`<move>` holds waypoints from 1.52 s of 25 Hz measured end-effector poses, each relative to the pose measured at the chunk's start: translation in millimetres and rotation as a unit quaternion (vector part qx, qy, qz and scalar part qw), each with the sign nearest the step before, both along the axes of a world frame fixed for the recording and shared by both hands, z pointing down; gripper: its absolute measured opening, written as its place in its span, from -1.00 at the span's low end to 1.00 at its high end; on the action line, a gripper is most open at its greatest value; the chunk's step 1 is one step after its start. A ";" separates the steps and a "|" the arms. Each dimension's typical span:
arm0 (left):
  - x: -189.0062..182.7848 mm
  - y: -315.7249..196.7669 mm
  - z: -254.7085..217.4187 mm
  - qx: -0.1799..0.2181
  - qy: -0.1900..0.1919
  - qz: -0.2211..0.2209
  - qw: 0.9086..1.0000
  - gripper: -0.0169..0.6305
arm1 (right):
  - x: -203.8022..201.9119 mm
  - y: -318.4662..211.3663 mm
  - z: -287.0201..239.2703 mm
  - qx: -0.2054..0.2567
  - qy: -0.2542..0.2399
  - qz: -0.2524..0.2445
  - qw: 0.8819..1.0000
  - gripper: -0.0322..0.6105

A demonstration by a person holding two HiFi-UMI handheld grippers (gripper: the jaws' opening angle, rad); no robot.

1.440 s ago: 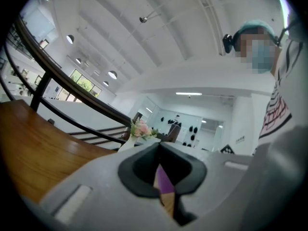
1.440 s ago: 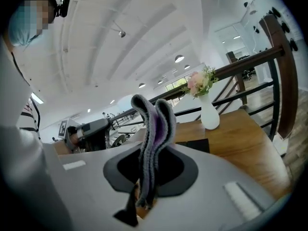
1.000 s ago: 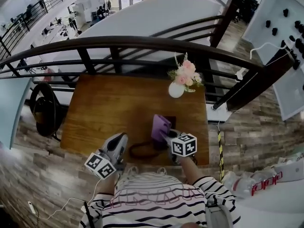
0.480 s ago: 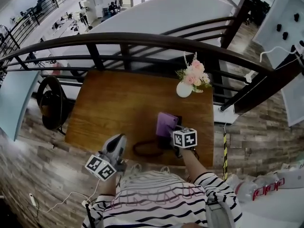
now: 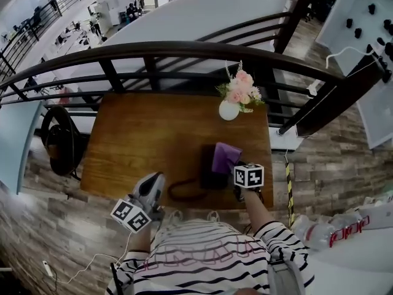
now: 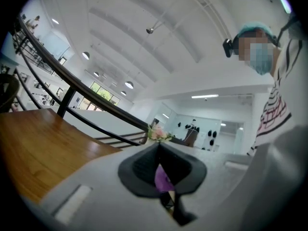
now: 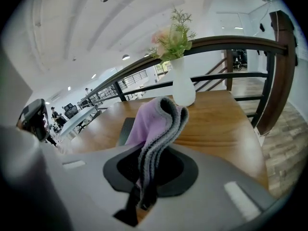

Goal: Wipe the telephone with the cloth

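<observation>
Cloth (image 7: 153,121), purple with a grey edge, stands folded up out of the right gripper (image 7: 144,182), whose jaws are pinched on its lower end; in the head view it hangs over the far right part of the telephone (image 5: 207,169), though whether it touches the set I cannot tell; the telephone is a dark flat set lying on the wooden table (image 5: 141,137) near the near edge, right of centre, with its cord (image 5: 183,193) looping out to the left along that edge; in the right gripper view the telephone shows as a dark slab just left of the cloth; the left gripper (image 5: 158,178) sits at the near edge of the table, left of the cord loop and apart from the telephone; its jaws are pressed together with nothing between them, and only a sliver of purple shows through the narrow slit lower down; a white vase (image 5: 228,110) with pink flowers (image 5: 239,91) stands at the far right of the table, well apart from the telephone; a dark railing (image 5: 184,53) curves behind the table; the person's striped sleeve (image 5: 270,238) reaches to the right gripper.
</observation>
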State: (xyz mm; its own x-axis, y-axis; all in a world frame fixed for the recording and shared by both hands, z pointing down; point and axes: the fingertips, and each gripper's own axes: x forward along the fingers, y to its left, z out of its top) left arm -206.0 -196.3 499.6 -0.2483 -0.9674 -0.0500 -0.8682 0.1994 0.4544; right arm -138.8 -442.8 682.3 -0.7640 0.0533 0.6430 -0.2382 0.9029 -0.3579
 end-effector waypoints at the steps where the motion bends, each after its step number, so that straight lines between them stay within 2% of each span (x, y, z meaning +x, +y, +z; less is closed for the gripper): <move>1: 0.6 -1.4 0.9 0.000 0.001 0.004 1.000 -0.95 | 4.4 -4.4 0.3 0.003 0.002 0.006 1.000 -0.77; 11: 5.9 -10.2 5.0 0.000 0.008 0.032 0.999 -0.95 | 31.4 -22.2 -1.4 0.042 0.019 0.040 0.998 -0.77; 14: 4.4 -8.8 4.9 0.001 0.008 0.033 0.999 -0.95 | 33.1 -14.5 -12.6 0.043 0.000 0.041 0.998 -0.77; 18: 3.5 -5.9 3.9 0.002 0.007 0.031 0.999 -0.95 | 31.0 10.6 -34.6 0.033 -0.052 0.027 0.998 -0.77; 21: 2.2 -1.8 5.7 0.002 0.008 0.030 1.000 -0.95 | 20.9 40.6 -46.4 0.011 -0.087 0.003 0.996 -0.77; 24: 1.7 4.6 6.6 0.003 0.008 0.027 1.000 -0.95 | 6.2 75.5 -49.6 -0.013 -0.102 -0.034 0.994 -0.77; 27: 1.5 11.8 6.5 0.001 0.009 0.021 1.000 -0.95 | -8.8 103.3 -40.0 -0.021 -0.093 -0.069 0.993 -0.77; 31: 3.1 17.7 7.5 -0.001 0.009 0.013 1.000 -0.95 | -19.9 117.8 -13.9 -0.026 -0.063 -0.087 0.994 -0.77; 34: 4.2 18.9 8.7 -0.003 0.009 0.008 1.000 -0.95 | -20.3 113.9 3.7 -0.018 -0.040 -0.087 0.995 -0.77; 38: 6.7 18.2 9.5 -0.005 0.010 0.010 1.000 -0.95 | -11.6 95.4 13.9 -0.007 -0.025 -0.063 0.998 -0.77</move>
